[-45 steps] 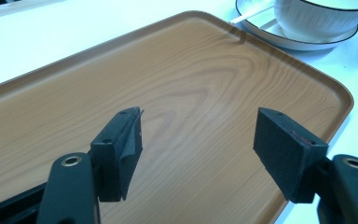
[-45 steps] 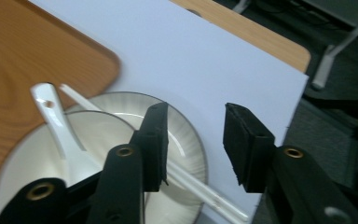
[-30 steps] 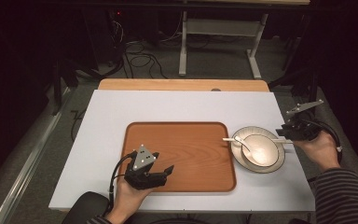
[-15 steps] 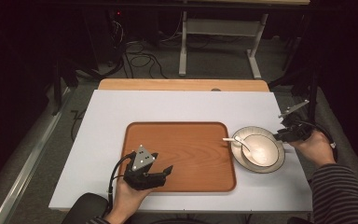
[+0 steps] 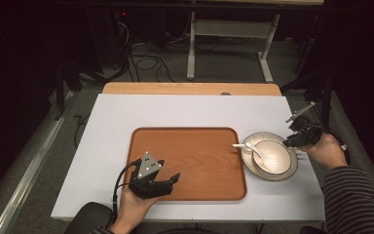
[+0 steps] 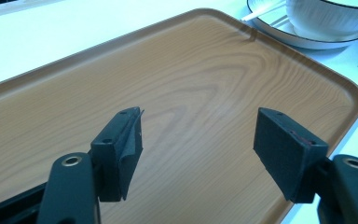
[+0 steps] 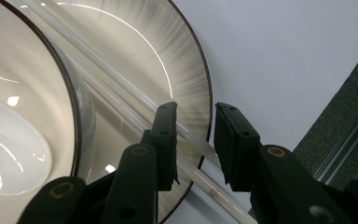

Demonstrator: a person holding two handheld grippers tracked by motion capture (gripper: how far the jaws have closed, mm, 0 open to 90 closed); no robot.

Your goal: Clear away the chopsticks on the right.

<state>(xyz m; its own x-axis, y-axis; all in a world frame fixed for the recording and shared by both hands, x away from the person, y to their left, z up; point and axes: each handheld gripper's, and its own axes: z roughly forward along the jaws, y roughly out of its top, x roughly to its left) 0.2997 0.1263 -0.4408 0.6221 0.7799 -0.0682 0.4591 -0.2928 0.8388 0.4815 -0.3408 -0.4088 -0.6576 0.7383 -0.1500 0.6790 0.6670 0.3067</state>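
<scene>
A wood-grain tray (image 5: 199,151) lies mid-table. To its right, a pale bowl (image 5: 272,157) stands on a dark-rimmed plate (image 5: 265,134), and a white spoon (image 5: 251,147) rests in the bowl. My right gripper (image 5: 292,141) is at the plate's right rim. Its jaws have just been closing. In the right gripper view they (image 7: 193,121) straddle two white chopsticks (image 7: 126,84) lying on the plate (image 7: 177,60) beside the bowl (image 7: 28,93), with a gap still showing on either side. My left gripper (image 5: 173,181) hovers open over the tray's near left part (image 6: 191,84), with nothing between its jaws (image 6: 198,135).
A white sheet (image 5: 126,126) covers the table, and a strip of wooden tabletop (image 5: 190,88) shows at the back. Beyond it are a desk frame (image 5: 233,29) and floor cables (image 5: 151,53). The plate's right rim lies close to the table's right edge.
My right gripper has slid slightly left and down onto the plate's right rim, and its jaws have narrowed. The left gripper has stayed put.
</scene>
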